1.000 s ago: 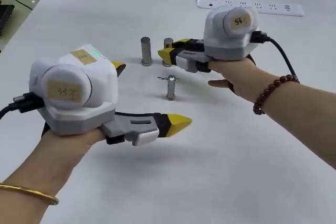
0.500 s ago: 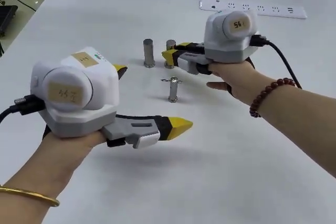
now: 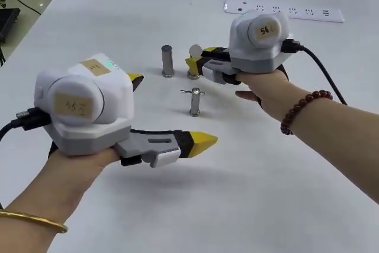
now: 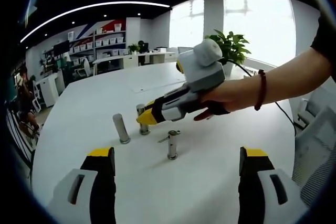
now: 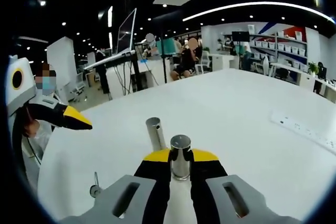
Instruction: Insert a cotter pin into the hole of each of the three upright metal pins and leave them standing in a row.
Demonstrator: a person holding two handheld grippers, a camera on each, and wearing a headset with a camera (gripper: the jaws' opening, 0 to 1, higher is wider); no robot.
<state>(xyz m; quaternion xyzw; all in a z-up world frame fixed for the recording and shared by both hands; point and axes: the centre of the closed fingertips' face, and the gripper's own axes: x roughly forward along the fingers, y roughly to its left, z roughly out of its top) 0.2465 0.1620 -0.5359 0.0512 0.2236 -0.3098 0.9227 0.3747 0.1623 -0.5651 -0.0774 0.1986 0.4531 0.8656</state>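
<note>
Steel pin [image 5: 180,148] clamped by right gripper [image 5: 180,161], left gripper [image 4: 177,153] gaping empty; next, presumably, pinning it like its cotter-pinned neighbour [image 3: 194,103].

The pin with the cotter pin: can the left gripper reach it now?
Probably yes. The left gripper is open and bare table lies between it and that pin; the right gripper holds another pin behind.

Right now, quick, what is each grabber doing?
Left gripper: open, holding nothing.
Right gripper: shut on a silver cylindrical metal pin.
</note>
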